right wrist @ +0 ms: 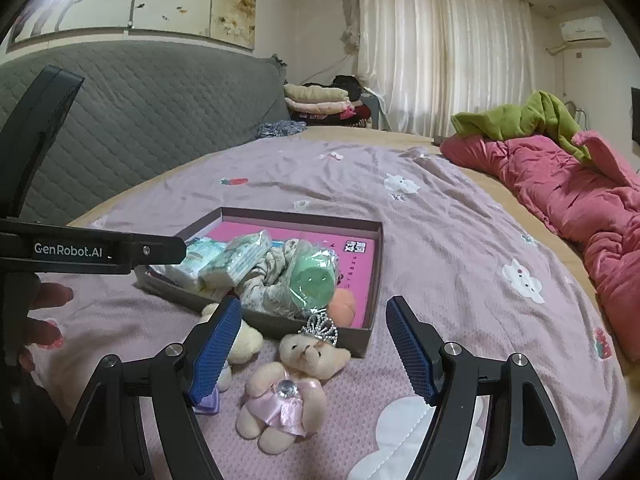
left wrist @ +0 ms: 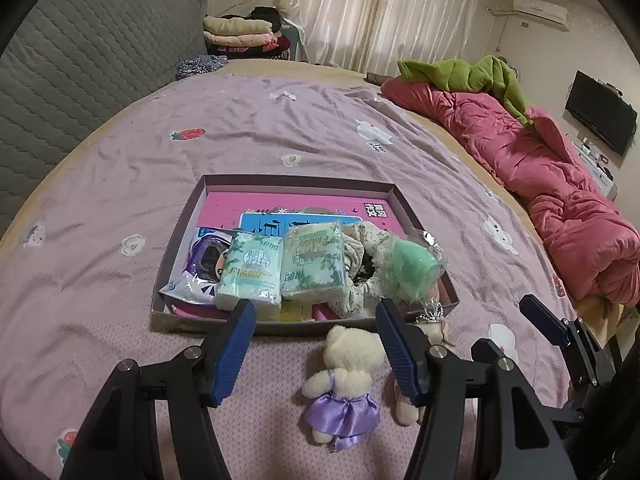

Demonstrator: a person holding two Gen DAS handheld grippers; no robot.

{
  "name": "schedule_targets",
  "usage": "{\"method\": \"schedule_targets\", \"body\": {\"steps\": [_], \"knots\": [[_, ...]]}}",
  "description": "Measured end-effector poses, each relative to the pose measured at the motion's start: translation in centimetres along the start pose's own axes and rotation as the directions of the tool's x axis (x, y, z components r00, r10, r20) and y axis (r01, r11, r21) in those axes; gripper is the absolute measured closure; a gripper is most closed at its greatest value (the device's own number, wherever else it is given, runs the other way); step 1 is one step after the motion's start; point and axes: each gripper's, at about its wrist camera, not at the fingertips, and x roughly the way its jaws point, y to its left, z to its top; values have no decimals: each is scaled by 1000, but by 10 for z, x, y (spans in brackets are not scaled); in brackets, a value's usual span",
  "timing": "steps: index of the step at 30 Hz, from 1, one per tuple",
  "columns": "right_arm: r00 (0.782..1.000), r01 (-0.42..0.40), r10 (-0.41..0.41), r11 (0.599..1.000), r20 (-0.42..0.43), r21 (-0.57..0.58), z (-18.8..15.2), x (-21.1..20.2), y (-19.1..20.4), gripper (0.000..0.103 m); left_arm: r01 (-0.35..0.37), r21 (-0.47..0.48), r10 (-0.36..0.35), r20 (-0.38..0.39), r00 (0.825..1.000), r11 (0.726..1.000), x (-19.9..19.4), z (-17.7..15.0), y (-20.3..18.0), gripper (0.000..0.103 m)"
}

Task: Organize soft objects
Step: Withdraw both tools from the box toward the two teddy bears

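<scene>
A: Two bears left on the bedspread, just outside the box's (right wrist: 370,280) near wall. Pink bear (right wrist: 288,392), tiara on, lies face up touching that wall. White bear (left wrist: 344,380) in a purple dress lies just left of it.

B: How would they handle?

A: Plush, light, squashy, by the look of them. They'll likely deform, not slip. Take the torso across the dress; limbs would flop. I'd keep off the tiara, it looks brittle.

B: Grippers?

A: Left gripper (left wrist: 316,344) spread wide, empty, poised over the white bear. Right gripper (right wrist: 314,344) also wide apart, empty, the pink bear between its fingers' line.

B: Inside the box?

A: Two tissue packs (left wrist: 280,268), a crumpled cloth (right wrist: 272,280), a green sponge (right wrist: 314,282) in wrap, over pink books (left wrist: 280,204). Bare floor at the right side, nearest the pink bear.
</scene>
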Motion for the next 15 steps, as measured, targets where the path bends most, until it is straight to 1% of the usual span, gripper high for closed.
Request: {"method": "schedule_targets", "body": {"steps": [7,10,15], "knots": [[1000,2,-2,1000,-13,4,-7,-12,4,27,7,6,-7,1,1000,1000,-10,-7,-1,39],[1000,1,-1,1000,-21,6,-7,-15,5,27,-7,18,7,2,1000,1000,-14,-11,-3,39],[999,4,-3,1000,-43,18,-12,-20,7,27,-3,20,3,-7,1000,1000,-20,-17,-2,39]]}}
